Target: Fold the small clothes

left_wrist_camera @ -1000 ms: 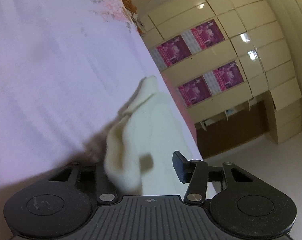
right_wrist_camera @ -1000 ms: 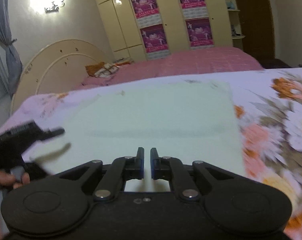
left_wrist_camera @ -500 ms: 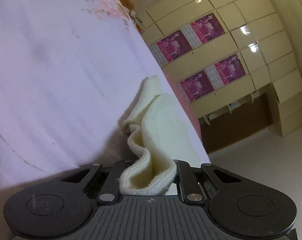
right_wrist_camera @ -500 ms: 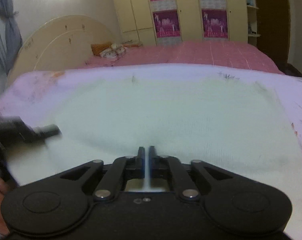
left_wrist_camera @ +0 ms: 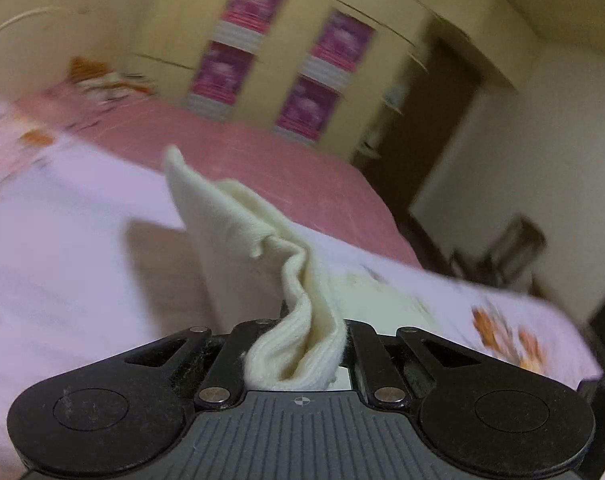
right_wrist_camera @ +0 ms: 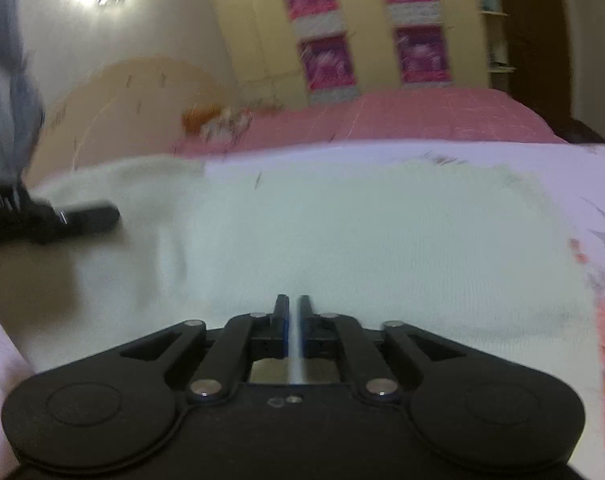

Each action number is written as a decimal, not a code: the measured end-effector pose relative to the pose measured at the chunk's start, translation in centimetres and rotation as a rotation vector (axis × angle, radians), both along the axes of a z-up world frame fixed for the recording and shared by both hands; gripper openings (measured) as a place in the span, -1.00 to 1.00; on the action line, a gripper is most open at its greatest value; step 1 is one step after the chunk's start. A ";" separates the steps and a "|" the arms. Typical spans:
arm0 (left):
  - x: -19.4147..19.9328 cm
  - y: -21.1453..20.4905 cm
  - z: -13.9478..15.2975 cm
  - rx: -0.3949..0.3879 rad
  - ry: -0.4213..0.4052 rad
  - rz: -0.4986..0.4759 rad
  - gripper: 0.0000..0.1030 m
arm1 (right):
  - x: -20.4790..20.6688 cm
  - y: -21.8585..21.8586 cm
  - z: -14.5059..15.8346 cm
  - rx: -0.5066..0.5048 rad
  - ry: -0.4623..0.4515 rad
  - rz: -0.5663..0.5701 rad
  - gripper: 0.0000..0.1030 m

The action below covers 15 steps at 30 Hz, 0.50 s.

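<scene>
- The left gripper [left_wrist_camera: 298, 344] pinches a bunched corner of the cream cloth [right_wrist_camera: 382, 248], lifting it off the floral bedsheet [left_wrist_camera: 62, 280].
- The right gripper [right_wrist_camera: 293, 312] is opening, its jaws a sliver apart at the cloth's near edge; no grip shows.
- The first fold is judged underway; next, the lifted corner needs carrying across.

A bed [left_wrist_camera: 62, 264] has a light sheet with orange flowers [left_wrist_camera: 506, 340]. Behind it is a pink blanket [right_wrist_camera: 442, 120]. Purple posters [right_wrist_camera: 422, 52] are on yellow cupboards [left_wrist_camera: 174, 36].
</scene>
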<state>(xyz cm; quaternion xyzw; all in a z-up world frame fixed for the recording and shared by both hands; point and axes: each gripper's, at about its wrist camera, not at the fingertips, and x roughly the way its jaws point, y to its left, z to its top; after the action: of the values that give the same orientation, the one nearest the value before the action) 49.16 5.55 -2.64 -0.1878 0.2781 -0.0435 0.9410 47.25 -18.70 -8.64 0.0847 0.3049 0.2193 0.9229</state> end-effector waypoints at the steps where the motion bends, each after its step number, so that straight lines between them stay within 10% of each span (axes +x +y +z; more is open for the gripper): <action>1: 0.4 -1.3 0.3 0.021 0.003 -0.031 -0.85 | -0.1 -1.7 0.3 0.050 0.014 -0.040 -0.69; 9: 3.3 -13.6 -2.5 0.132 0.174 -0.328 -0.80 | -2.2 -12.1 1.6 0.189 0.053 -0.217 -0.62; 13: -0.2 -15.6 -1.9 0.162 0.114 -0.418 0.54 | -2.8 -15.0 0.8 0.240 0.108 -0.247 -0.49; 15: -1.6 -13.4 -0.3 0.114 0.055 -0.377 0.54 | -3.2 -15.4 0.7 0.264 0.108 -0.230 -0.48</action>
<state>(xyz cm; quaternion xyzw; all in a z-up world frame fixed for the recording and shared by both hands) 47.58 -7.83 -2.96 -0.0800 0.3361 -0.1982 0.9172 44.05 -34.11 -7.97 0.2510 0.3109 0.1454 0.9051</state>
